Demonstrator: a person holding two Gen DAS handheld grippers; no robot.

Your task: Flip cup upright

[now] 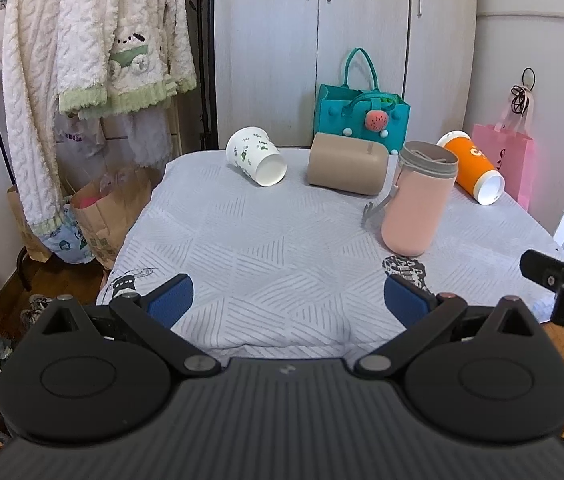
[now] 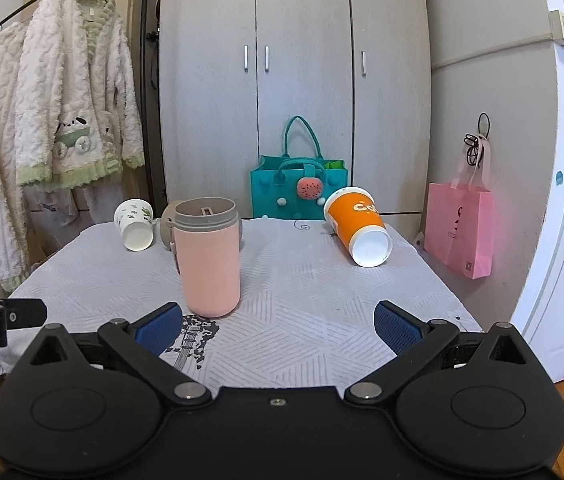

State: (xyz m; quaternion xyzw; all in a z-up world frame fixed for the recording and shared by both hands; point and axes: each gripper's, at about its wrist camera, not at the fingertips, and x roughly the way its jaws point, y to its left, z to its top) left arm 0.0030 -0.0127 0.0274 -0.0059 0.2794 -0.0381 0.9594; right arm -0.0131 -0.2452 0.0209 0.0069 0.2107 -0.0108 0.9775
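Observation:
A pink cup with a grey rim [image 1: 417, 200] [image 2: 209, 256] stands upright on the table. A white paper cup with green prints [image 1: 256, 156] [image 2: 134, 224] lies on its side at the back left. A beige cup [image 1: 345, 164] [image 2: 166, 220] lies on its side behind the pink one. An orange paper cup [image 1: 471, 166] [image 2: 357, 226] lies on its side at the back right. My left gripper [image 1: 287, 300] is open and empty over the near table edge. My right gripper [image 2: 278, 326] is open and empty, just in front of the pink cup.
The table [image 1: 242, 240] has a grey patterned cloth. A teal felt bag [image 1: 361, 116] [image 2: 297, 184] stands behind it against a wardrobe. A pink bag [image 2: 459, 228] hangs at the right. Fluffy robes [image 1: 82, 52] and paper bags [image 1: 98, 212] are at the left.

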